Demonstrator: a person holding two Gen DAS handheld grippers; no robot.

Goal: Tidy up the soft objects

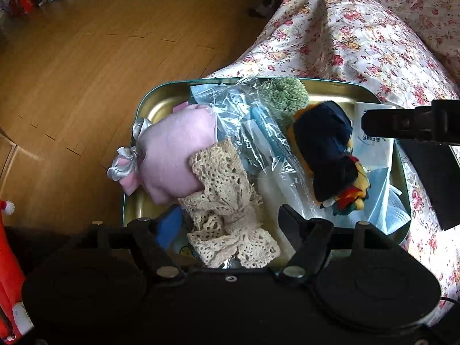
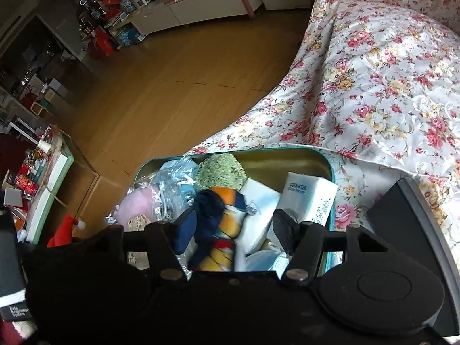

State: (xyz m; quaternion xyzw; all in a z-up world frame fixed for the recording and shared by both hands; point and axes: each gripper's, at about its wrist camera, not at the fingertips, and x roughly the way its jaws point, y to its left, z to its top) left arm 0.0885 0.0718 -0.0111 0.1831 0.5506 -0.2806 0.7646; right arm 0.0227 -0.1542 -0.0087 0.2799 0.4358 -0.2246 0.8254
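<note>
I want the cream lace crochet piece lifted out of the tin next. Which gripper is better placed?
Left. The left gripper is open with the cream lace crochet piece lying between its fingers; the right gripper is open over the navy and orange cloth bundle.

We hold our left gripper [image 1: 231,221] low and pointing forward and down, its jaws spread wide apart with nothing pinched between them; one finger [image 1: 169,225] carries a blue pad, the other [image 1: 293,224] shows black. Our right gripper [image 2: 230,227] sits in much the same pose, tilted downward, its jaws also parted and not clamping on anything. Its left finger [image 2: 184,230] has a blue pad and the right finger [image 2: 283,230] a black ribbed one. In the left wrist view, the right gripper [image 1: 408,123] reaches in from the right side, seen side-on and roughly level, just beside our left one.
</note>
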